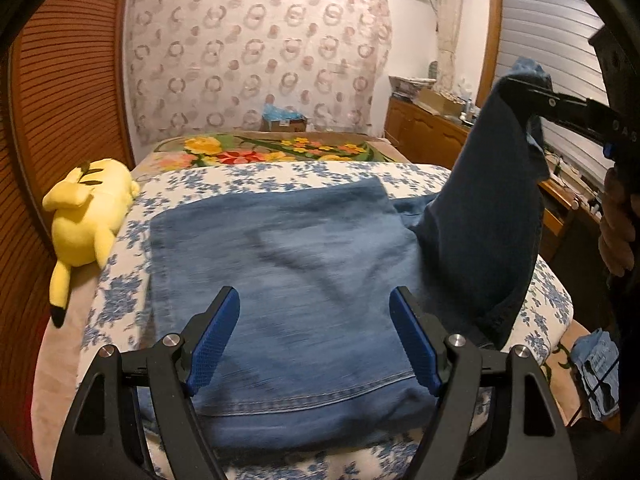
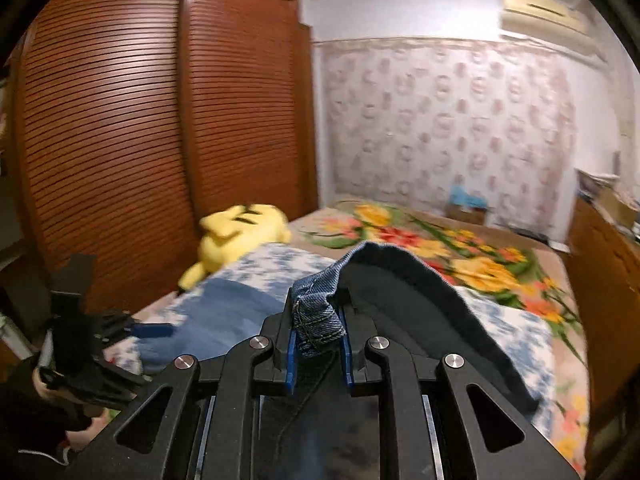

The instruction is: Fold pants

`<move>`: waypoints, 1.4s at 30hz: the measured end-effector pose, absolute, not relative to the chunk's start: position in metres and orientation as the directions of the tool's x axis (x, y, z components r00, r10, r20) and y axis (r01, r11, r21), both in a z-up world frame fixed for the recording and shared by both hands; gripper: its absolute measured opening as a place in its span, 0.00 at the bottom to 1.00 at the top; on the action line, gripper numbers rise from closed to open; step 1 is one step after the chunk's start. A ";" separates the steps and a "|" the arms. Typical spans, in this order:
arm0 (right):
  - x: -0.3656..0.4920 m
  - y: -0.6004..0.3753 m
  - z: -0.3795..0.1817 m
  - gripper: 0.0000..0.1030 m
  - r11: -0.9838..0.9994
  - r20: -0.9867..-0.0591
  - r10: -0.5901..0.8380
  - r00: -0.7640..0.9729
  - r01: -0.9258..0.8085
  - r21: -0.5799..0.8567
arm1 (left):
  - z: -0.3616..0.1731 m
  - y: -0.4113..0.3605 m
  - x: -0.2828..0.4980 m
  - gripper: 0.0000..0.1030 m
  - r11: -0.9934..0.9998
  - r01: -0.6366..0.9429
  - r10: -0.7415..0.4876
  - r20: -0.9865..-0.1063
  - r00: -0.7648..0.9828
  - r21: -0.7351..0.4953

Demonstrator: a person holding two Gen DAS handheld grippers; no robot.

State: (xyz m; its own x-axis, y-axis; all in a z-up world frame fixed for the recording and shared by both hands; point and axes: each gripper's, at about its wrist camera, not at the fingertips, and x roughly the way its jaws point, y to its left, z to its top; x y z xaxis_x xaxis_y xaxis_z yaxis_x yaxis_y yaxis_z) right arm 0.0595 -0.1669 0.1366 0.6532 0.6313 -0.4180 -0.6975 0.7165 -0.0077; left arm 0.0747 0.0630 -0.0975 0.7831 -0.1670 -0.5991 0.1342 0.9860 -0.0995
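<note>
My jeans (image 1: 304,280) smear with motion blur around their middle; their near hem hides behind my left gripper (image 1: 314,336), cut off at 6 o'clock.

The pants (image 1: 288,280) are lying on the bed (image 1: 548,304), in the middle. The left gripper (image 1: 314,336) is hanging over their near edge. The right gripper (image 2: 318,336) is holding one end of the pants up, to the right. A toy (image 1: 88,216) is lying on the bed's left side, beside the wardrobe (image 1: 68,80). A box (image 1: 284,122) is sitting behind the bed.
</note>
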 end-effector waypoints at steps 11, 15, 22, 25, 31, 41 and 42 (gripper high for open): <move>0.082 -0.130 0.106 0.38 0.649 -0.533 0.644 0.550 -0.761 -0.001 | -0.107 0.085 0.070 0.76 0.988 0.088 -0.147 -0.611 0.778 -0.125; 0.078 -0.133 0.113 0.41 0.661 -0.521 0.638 0.567 -0.750 -0.006 | -0.108 0.086 0.069 0.76 0.988 0.088 -0.148 -0.610 0.779 -0.128; 0.066 -0.146 0.099 0.41 0.715 -0.525 0.591 0.612 -0.699 -0.008 | -0.105 0.088 0.068 0.76 0.987 0.091 -0.151 -0.600 0.786 -0.129; 0.063 -0.154 0.091 0.41 0.742 -0.541 0.563 0.625 -0.670 -0.002 | -0.103 0.087 0.068 0.76 0.987 0.094 -0.153 -0.597 0.788 -0.129; 0.057 -0.172 0.076 0.47 0.795 -0.579 0.507 0.639 -0.606 0.028 | -0.098 0.080 0.067 0.76 0.986 0.109 -0.161 -0.590 0.791 -0.123; 0.047 -0.180 0.052 0.50 0.833 -0.637 0.476 0.607 -0.543 0.104 | -0.083 0.064 0.073 0.76 0.984 0.147 -0.178 -0.570 0.802 -0.101; 0.047 -0.181 0.050 0.50 0.834 -0.642 0.477 0.601 -0.540 0.114 | -0.080 0.062 0.073 0.76 0.984 0.152 -0.180 -0.566 0.805 -0.096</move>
